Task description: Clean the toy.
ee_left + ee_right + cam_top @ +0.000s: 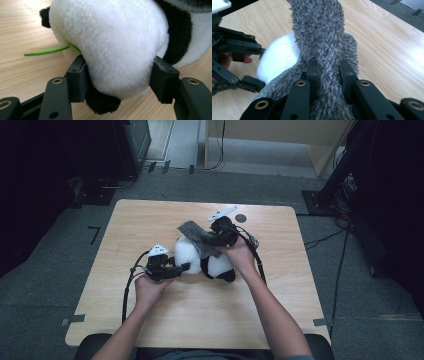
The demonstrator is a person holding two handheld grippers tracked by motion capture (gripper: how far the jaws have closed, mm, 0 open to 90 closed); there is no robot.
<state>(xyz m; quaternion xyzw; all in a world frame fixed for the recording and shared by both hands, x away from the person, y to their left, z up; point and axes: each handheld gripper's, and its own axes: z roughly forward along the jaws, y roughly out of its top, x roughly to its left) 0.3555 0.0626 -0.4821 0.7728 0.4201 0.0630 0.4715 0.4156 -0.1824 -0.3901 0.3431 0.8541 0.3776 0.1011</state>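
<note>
A black-and-white plush panda [187, 254] lies at the middle of the wooden table [145, 220]. My left gripper [183, 267] comes at it from the left, and in the left gripper view both pads press into the panda's white fur [112, 37], so the left gripper [117, 75] is shut on it. A green felt strip [47, 50] sticks out from under the toy. A grey fuzzy cloth [197, 239] drapes over the panda's top. My right gripper [328, 68] is shut on a bunched fold of the cloth [322, 32], just above the white fur [278, 57].
A small dark disc [241, 218] lies on the table behind the right hand. Cables trail from both grippers toward the person. Dark stands and loose cables [345, 190] sit on the grey floor around the table.
</note>
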